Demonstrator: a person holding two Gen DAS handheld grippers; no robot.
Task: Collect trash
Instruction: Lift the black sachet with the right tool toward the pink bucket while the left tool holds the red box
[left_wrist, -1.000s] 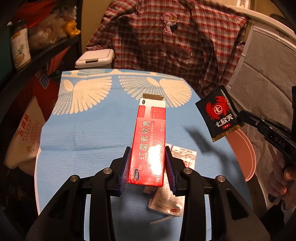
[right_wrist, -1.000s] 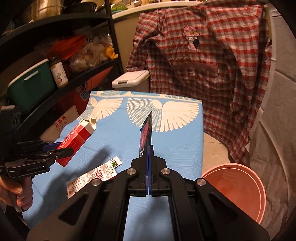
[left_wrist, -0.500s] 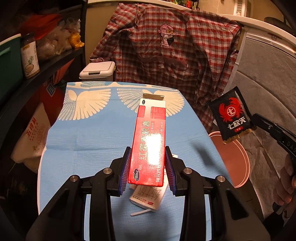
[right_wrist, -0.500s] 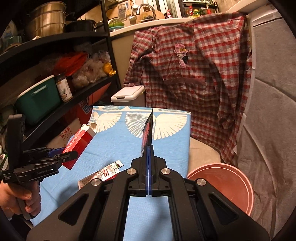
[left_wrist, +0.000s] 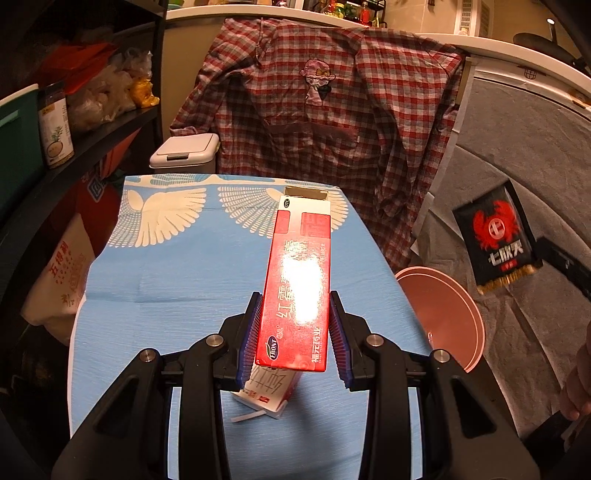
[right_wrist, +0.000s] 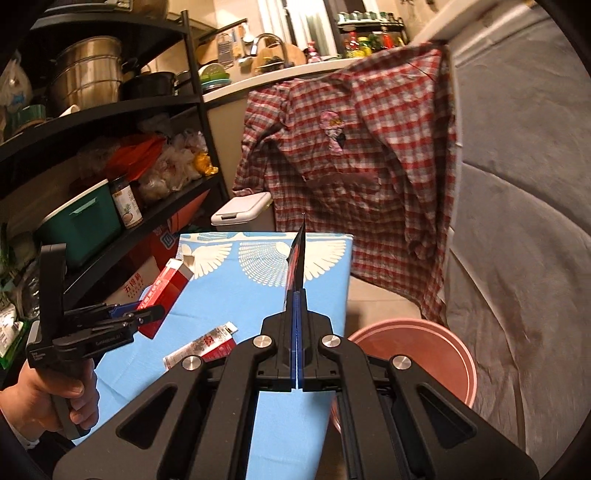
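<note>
Box (left_wrist: 295, 291) was pinched in the left gripper (left_wrist: 294, 338), long side pointing away, over the table (left_wrist: 177, 280). Packet (left_wrist: 496, 240) was clamped flat in the right gripper (right_wrist: 297, 314), probably nearer the pink bucket (right_wrist: 436, 328).

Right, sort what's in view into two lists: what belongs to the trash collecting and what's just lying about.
Part of the job:
- red cardboard ointment box, clamped in the left gripper
- black crab-logo sachet, pinched in the right gripper
- flattened red-and-white tube on the blue cloth
- pink plastic basin

Just lying about:
- red plaid shirt
- white lidded bin
- green storage box
- steel pot
</note>
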